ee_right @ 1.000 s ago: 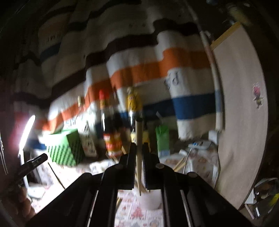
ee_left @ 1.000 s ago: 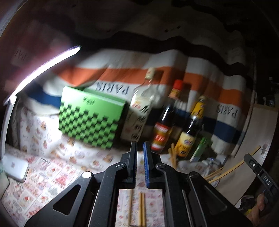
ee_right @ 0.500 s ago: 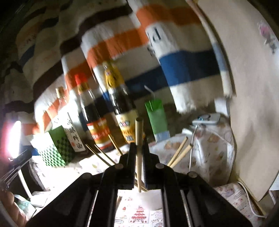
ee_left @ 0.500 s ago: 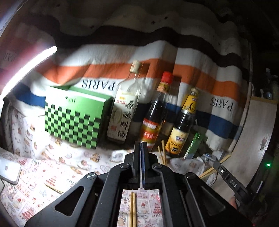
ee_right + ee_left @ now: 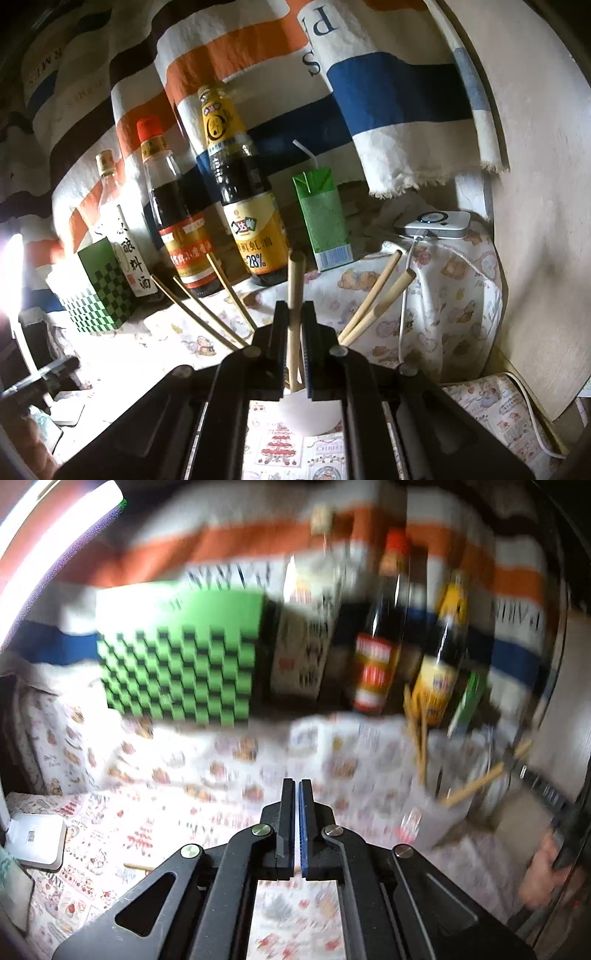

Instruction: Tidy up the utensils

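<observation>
My right gripper [image 5: 294,306] is shut on a pale wooden chopstick [image 5: 296,273] that stands upright. Its lower end reaches into a white cup [image 5: 314,413] just under the jaws. Several other chopsticks [image 5: 373,299] lean out of that cup to both sides. In the blurred left wrist view my left gripper [image 5: 297,788] is shut with nothing between its fingers, low over the printed tablecloth [image 5: 177,812]. One chopstick [image 5: 138,866] lies on the cloth to its left. The cup with chopsticks [image 5: 434,812] stands to its right, and beyond it a hand [image 5: 541,882] holds the right gripper.
Three sauce bottles [image 5: 243,192] and a green checkered box [image 5: 99,295] line the back against a striped cloth [image 5: 388,92]. A green carton [image 5: 323,218] and a white device with a cable [image 5: 436,223] sit to the right. A wooden board [image 5: 535,184] closes the right side; a bright lamp [image 5: 55,535] is at left.
The left gripper went from slightly open to shut and dropped toward the cloth; the pair of chopsticks beneath it is out of view. The right gripper lowered its chopstick over the cup.
</observation>
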The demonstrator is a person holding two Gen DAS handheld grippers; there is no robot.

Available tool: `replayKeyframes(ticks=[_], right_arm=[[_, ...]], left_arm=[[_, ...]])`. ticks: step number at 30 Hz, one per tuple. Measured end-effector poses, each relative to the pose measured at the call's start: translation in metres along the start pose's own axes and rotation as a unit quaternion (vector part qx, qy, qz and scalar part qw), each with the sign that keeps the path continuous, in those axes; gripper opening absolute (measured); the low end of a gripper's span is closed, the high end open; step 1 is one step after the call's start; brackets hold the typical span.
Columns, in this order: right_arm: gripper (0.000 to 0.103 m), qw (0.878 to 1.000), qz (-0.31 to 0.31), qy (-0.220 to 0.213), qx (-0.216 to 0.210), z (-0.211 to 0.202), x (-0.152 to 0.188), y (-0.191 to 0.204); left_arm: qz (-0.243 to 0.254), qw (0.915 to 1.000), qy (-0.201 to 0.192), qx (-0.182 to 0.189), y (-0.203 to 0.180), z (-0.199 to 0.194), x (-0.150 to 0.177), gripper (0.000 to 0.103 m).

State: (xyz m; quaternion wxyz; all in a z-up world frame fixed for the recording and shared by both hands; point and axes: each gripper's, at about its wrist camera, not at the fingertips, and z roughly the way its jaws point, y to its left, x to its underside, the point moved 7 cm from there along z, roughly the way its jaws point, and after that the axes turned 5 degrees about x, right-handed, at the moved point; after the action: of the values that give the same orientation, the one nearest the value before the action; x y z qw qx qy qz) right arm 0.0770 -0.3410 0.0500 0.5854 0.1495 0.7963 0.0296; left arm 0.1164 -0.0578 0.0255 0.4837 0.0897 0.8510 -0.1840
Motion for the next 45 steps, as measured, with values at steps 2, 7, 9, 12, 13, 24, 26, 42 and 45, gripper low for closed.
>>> replayKeyframes(ticks=[2,7,9,12,13,24,26,42,45], right_arm=[[0.007,1.0,-0.002,0.003,0.002,0.001,0.001,0.0],[0.008,1.0,-0.006,0.015,0.012,0.003,0.003,0.0],[0.011,1.0,-0.009,0.023,0.012,0.004,0.005,0.0],[0.034,0.999,-0.016,0.039,0.014,0.005,0.009,0.001],[0.034,0.999,-0.02,0.04,0.016,0.003,0.01,0.002],[0.053,0.995,0.016,0.092,0.028,-0.004,0.014,-0.02],[0.053,0.995,0.025,0.096,0.024,-0.004,0.013,-0.023],[0.054,0.993,0.031,0.109,0.039,-0.007,0.013,-0.03],[0.054,0.992,0.031,0.115,0.04,-0.007,0.015,-0.03]], left_arm=[[0.009,0.9993,0.034,-0.007,0.006,0.012,0.009,0.0],[0.064,0.9934,0.095,-0.009,0.006,0.036,0.029,0.006],[0.087,0.9873,0.133,0.002,0.001,0.048,0.041,0.009],[0.153,0.97,0.188,-0.01,-0.007,0.073,0.061,0.018],[0.174,0.9625,0.208,-0.013,-0.009,0.08,0.067,0.027],[0.331,0.9044,0.264,-0.054,-0.031,0.133,0.095,0.046],[0.308,0.9109,0.271,-0.044,-0.029,0.137,0.092,0.046],[0.146,0.928,0.343,0.002,-0.009,0.157,0.075,0.006],[0.141,0.9281,0.345,-0.007,-0.014,0.159,0.075,0.006]])
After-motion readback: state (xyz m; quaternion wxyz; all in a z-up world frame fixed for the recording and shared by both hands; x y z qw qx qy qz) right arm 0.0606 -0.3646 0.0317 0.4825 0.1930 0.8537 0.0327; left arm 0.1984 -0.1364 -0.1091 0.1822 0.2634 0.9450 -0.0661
